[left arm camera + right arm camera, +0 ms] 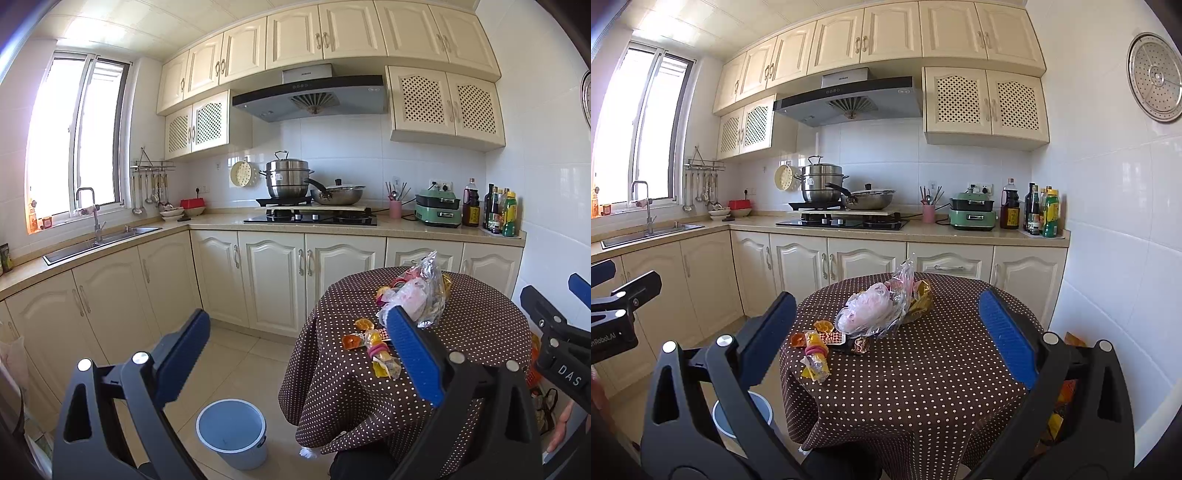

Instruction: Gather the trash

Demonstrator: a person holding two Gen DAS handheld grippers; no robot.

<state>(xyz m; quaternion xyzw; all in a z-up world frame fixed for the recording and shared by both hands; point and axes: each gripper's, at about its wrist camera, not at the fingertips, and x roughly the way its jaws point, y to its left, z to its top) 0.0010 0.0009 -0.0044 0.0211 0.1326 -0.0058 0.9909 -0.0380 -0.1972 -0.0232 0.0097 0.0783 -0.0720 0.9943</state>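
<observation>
Hovering at the near edge of the scene, the left gripper [295,354] and the right gripper [886,336] both stand spread wide with nothing between their ridged blue pads, each well short of the table. Just below the left one, on the pale tiled floor, sits the round light-blue plastic bucket [232,430], in my judgement the place the rubbish should end up. Beside it stands the round table draped in a brown cloth with white dots [923,387], the cloth hanging loose over the rim. The trash lies on this cloth: nearest, a scatter of small yellow, orange and pink sweet wrappers [814,352], and just behind them a crumpled clear plastic bag [871,308] heaped with a gold foil packet [921,301] touching its far side. Beyond the table run the cream cabinets and the beige countertop [934,230], with a steel steamer pot [822,182] on the hob. Several things could go wrong from here, as I read it. The thin wrappers lie flat, so pads closing on them may pinch the cloth as well and drag everything off. The slippery bag could slide out mid-carry. A wrapper released too high might drift past the bucket's mouth.
</observation>
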